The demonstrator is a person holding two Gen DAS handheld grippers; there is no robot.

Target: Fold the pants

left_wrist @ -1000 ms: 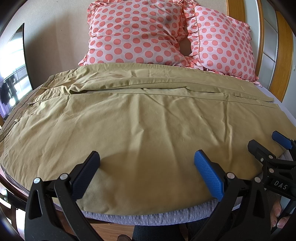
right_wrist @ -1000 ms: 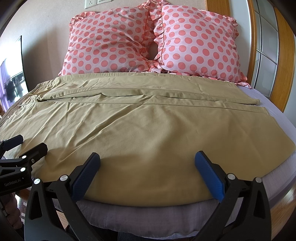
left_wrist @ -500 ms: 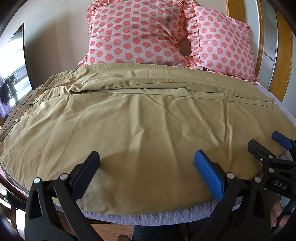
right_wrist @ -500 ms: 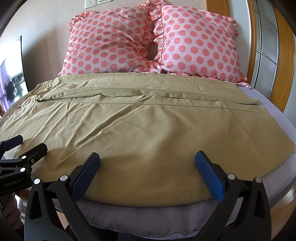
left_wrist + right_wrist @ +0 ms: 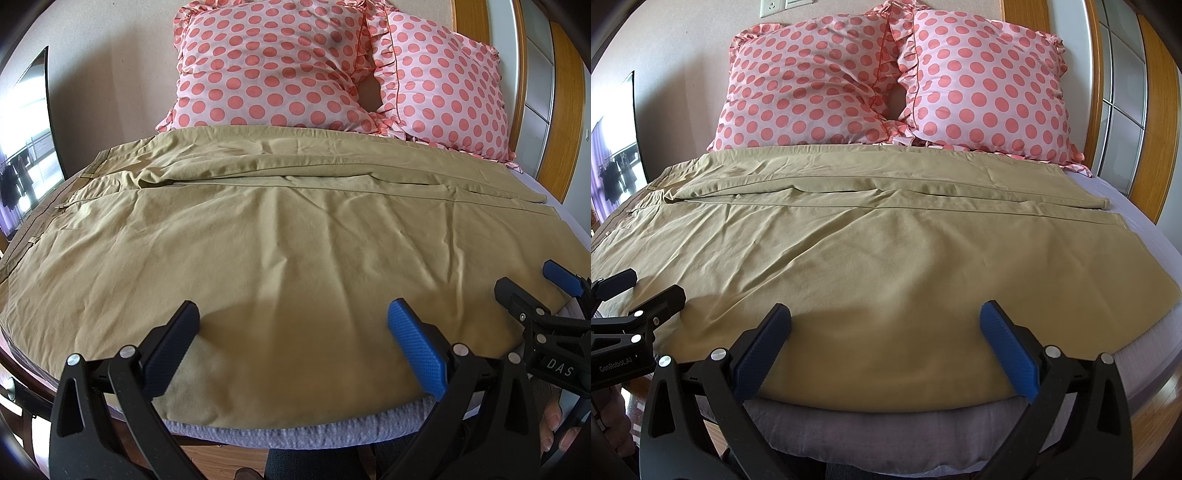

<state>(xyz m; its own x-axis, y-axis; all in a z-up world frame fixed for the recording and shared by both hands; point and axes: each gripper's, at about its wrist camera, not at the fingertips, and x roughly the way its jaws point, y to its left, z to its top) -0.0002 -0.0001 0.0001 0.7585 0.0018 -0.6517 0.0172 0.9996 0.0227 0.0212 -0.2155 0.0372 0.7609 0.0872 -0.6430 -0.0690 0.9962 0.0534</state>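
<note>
1. Left wrist view matches the earlier frames: nothing has shifted. The left gripper (image 5: 293, 345) waits with fingers spread apart over the near edge of the pants (image 5: 280, 236), gripping nothing.
2. The right gripper (image 5: 886, 345) is likewise spread wide and empty, so folding has probably not begun.
3. The tan pants lie flat across the bed (image 5: 1145, 354), waistband to the left, with two spotted pillows (image 5: 886, 81) against the wall behind.
</note>
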